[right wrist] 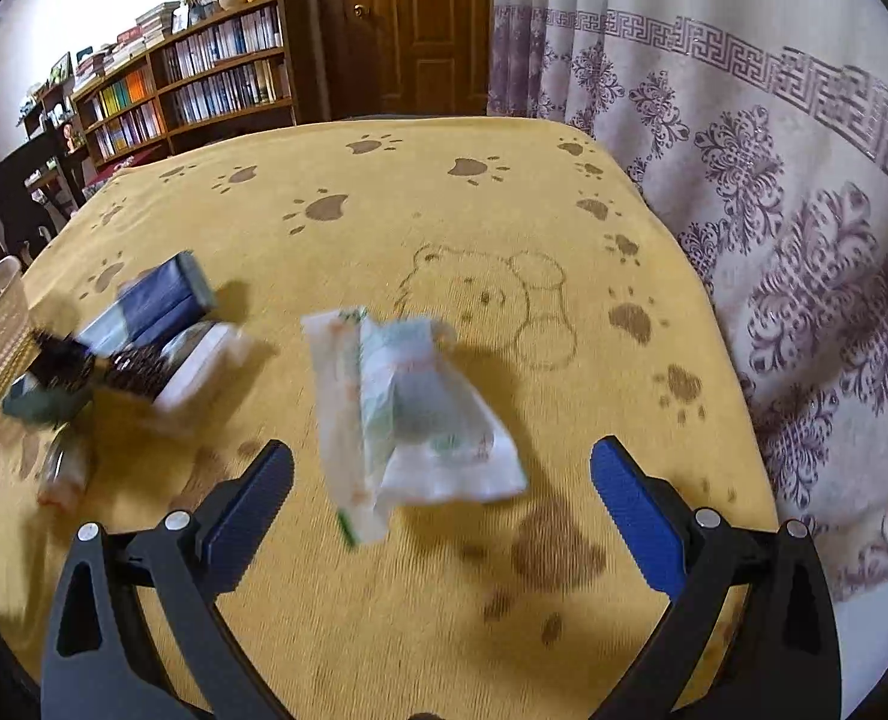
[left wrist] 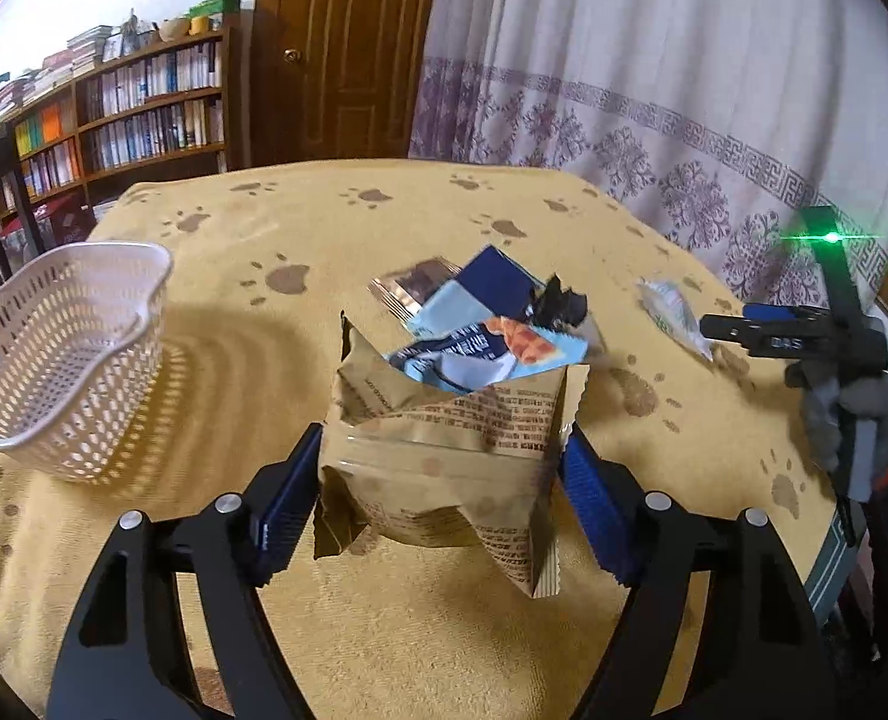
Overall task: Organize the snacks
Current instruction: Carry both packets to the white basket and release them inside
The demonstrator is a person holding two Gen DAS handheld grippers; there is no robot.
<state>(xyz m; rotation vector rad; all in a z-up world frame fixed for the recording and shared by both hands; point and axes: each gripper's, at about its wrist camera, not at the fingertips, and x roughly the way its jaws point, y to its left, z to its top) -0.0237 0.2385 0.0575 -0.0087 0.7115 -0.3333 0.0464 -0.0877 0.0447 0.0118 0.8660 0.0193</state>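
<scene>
On the worktop (left wrist: 336, 630), draped in a yellow paw-print cloth, a crinkled tan snack packet (left wrist: 444, 468) is sitting clamped between the blue pads of the left gripper (left wrist: 438, 501). Behind it, blue and dark packets (left wrist: 486, 324) are lying in a heap, and a white perforated basket (left wrist: 66, 360) is standing to the left, empty. A bookshelf (left wrist: 138, 114), wooden door (left wrist: 348, 42) and patterned curtain (left wrist: 654, 90) are lining the room. The right gripper (right wrist: 441, 507) is hovering spread wide over a white-and-green packet (right wrist: 414, 408), without touching it.
</scene>
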